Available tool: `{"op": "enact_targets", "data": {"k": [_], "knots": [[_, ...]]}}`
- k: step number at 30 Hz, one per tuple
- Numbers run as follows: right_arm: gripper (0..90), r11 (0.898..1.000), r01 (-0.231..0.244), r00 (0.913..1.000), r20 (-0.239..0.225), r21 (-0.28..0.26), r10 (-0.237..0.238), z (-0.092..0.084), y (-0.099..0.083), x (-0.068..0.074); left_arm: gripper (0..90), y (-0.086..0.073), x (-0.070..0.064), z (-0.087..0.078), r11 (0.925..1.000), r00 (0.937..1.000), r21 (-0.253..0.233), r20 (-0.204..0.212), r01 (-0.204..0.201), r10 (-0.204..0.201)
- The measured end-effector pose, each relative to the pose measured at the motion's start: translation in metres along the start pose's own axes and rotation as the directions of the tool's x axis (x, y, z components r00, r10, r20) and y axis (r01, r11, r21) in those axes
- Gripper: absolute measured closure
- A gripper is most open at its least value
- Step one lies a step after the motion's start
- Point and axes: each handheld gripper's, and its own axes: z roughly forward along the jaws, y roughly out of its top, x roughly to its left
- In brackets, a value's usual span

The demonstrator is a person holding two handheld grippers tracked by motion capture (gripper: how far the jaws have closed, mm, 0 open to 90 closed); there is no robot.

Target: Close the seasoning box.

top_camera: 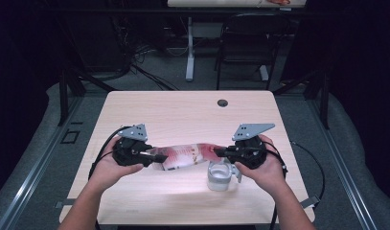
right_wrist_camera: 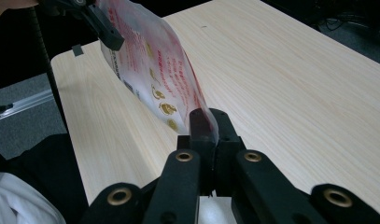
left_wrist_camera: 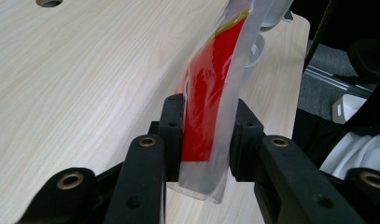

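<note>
Nearest the person, a small clear glass jar (top_camera: 218, 178) stands on the pale wooden table (top_camera: 183, 115), just in front of the right hand (top_camera: 267, 173). Above it, a red-and-white printed plastic pouch (top_camera: 190, 155) hangs in the air between the two grippers, stretched sideways and clear of the table.

The right gripper (top_camera: 220, 152) has its jaws fully closed, pinching one thin end of the pouch; in the right gripper view that edge (right_wrist_camera: 202, 122) sits clamped between the pads.

The left gripper (top_camera: 159, 157) has its jaws partly open. In the left gripper view the other end of the pouch (left_wrist_camera: 208, 116) stands between them; one pad lies against the film, and whether the other presses on it I cannot tell.

Farther off, a round cable hole (top_camera: 223, 103) sits near the table's far edge, and beyond it stands a black chair (top_camera: 245, 43) on the floor.
</note>
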Motion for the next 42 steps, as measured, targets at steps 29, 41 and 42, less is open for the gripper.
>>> {"op": "enact_targets", "data": {"k": [29, 41, 42], "knots": [[90.0, 0.990, 0.088, 0.9960, 0.008, 0.109, -0.089, 0.016, 0.021, 0.019, 64.5, -0.024, 0.003, 0.010, 0.9998, 0.9989, -0.016, -0.046, 0.007, -0.008], [90.0, 0.988, 0.111, 0.9936, 0.011, 0.108, -0.112, 0.022, 0.034, 0.026, 71.6, -0.038, 0.004, 0.014, 0.9998, 0.9990, -0.016, -0.044, 0.008, -0.008], [90.0, 0.988, 0.113, 0.9934, 0.011, 0.109, -0.114, 0.022, 0.035, 0.026, 72.0, -0.039, 0.004, 0.015, 0.9999, 0.9990, -0.015, -0.043, 0.008, -0.008]]}}
